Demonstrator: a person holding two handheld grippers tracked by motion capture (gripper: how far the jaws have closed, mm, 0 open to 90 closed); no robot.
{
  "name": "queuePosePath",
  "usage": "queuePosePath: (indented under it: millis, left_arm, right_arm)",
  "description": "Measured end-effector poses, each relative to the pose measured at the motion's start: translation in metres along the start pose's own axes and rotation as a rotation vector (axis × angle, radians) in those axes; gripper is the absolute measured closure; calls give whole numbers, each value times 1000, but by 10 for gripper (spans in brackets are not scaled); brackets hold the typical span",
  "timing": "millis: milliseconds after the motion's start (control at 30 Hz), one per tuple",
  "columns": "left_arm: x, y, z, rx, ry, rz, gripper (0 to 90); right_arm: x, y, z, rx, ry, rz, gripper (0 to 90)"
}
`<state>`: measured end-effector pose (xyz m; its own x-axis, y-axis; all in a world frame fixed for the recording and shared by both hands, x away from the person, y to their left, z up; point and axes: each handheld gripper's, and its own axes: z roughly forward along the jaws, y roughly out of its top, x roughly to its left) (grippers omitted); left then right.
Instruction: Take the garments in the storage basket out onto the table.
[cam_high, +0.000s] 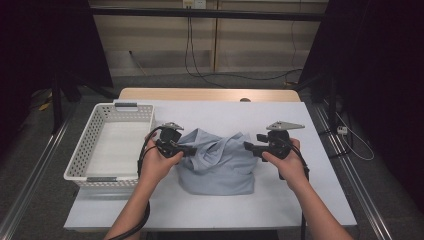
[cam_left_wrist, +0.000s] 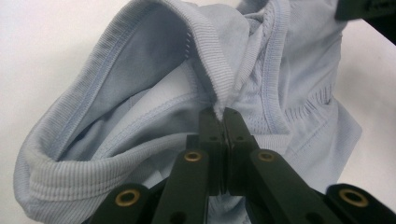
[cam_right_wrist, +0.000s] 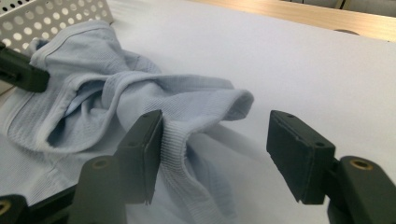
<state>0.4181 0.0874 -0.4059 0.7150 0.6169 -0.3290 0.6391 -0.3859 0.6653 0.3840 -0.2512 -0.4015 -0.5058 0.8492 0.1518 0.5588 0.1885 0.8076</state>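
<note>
A pale blue ribbed garment (cam_high: 217, 167) lies bunched on the white table cover between my two grippers. My left gripper (cam_high: 192, 150) is at its left side, shut on a fold of the ribbed hem (cam_left_wrist: 219, 88) and lifting that edge a little; in the left gripper view the jaws (cam_left_wrist: 224, 116) meet on the cloth. My right gripper (cam_high: 247, 146) is at the garment's right edge and stands open. In the right gripper view (cam_right_wrist: 217, 126) a ribbed edge of the garment (cam_right_wrist: 140, 88) rests against the left jaw, and the right jaw is apart from the cloth.
A white perforated basket (cam_high: 82, 150) stands at the table's left, close to the garment, and its wall (cam_right_wrist: 51, 16) also appears in the right gripper view. The white cover (cam_high: 300, 200) ends at the table's wooden far edge (cam_high: 210, 94). Cables trail from both grippers toward the near edge.
</note>
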Motion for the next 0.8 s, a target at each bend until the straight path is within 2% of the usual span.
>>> queuePosePath:
  millis: [67, 167, 200, 233, 300, 333, 433, 633, 800]
  left_arm:
    - [0, 0, 0, 0, 0, -1, 886]
    - [1, 0, 0, -2, -2, -1, 886]
    - [1, 0, 0, -3, -3, -2, 886]
    - [0, 0, 0, -3, -3, -2, 886]
    - [1, 0, 0, -1, -2, 0, 886]
    - [1, 0, 0, -1, -3, -1, 886]
    - [0, 0, 0, -1, 2, 1, 886]
    - [1, 0, 0, 2, 8, -4, 887]
    - [-1, 1, 0, -1, 5, 0, 886]
  right_arm:
    - [-2, 1, 2, 3, -4, 11, 357]
    - [-2, 0, 6, 13, 21, 21, 366]
    - [0, -1, 7, 16, 20, 18, 419]
    - [1, -3, 8, 12, 39, 7, 536]
    - [5, -5, 8, 5, 57, 7, 604]
    - [6, -6, 9, 6, 65, 3, 686]
    - [10, -9, 7, -6, 89, -10, 809]
    - [27, -12, 0, -22, 150, -64, 841]
    - [48, -26, 0, -14, 206, -109, 857]
